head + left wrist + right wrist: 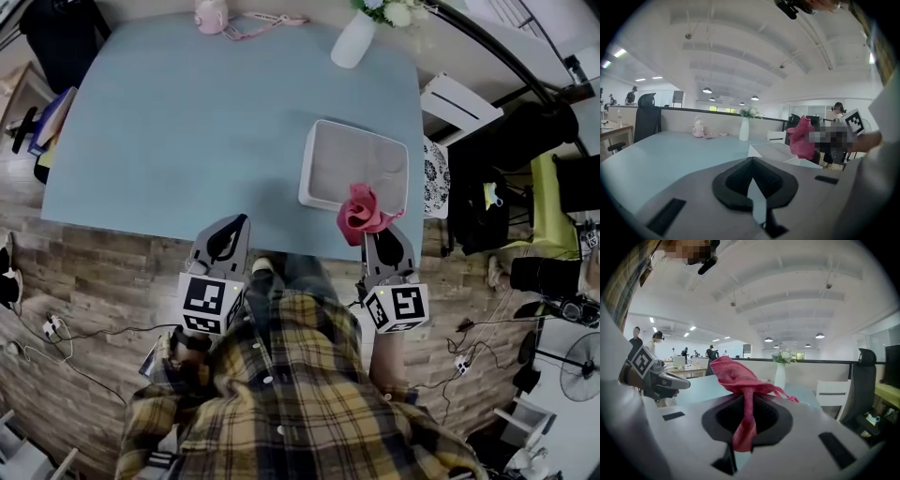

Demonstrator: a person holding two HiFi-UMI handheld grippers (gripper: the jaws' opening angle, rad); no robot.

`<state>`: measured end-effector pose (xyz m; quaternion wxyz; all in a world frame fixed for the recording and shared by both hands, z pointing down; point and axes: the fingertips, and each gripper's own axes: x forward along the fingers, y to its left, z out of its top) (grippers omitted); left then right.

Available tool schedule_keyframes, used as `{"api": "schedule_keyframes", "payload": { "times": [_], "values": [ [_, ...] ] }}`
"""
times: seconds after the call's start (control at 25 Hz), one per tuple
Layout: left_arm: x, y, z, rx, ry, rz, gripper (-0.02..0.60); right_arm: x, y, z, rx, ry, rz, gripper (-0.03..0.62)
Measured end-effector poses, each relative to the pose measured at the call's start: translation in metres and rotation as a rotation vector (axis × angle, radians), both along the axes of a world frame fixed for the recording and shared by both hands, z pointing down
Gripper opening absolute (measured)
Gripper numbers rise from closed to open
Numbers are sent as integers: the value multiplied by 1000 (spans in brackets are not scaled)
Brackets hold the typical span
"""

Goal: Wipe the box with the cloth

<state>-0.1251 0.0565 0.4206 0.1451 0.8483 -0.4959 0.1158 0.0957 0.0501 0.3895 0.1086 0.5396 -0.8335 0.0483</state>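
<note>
Head view: shallow white square box [354, 164] near front edge of pale blue table [187, 122]; crumpled pink cloth [364, 213] over its near right corner, pinched by right gripper [377, 232]; left gripper [238, 221] at table's near edge.
Left gripper view: jaws pressed together, nothing between.
Right gripper view: jaws clamped on cloth.

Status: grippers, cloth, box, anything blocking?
Left gripper shut, empty, at the table's near edge. Right gripper shut on pink cloth, over box's near edge. Vase behind box, not blocking.
</note>
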Motion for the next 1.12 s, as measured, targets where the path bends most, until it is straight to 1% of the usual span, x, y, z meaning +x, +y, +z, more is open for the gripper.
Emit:
{"api": "schedule_keyframes", "payload": {
  "times": [0.88, 1.12],
  "values": [
    [-9, 0, 0, 4, -4, -34, -9, -1, -1, 2, -12, 7, -3, 41],
    [-7, 0, -2, 11, 0, -30, -9, 0, 1, 1, -7, 14, 0, 41]
  ]
}}
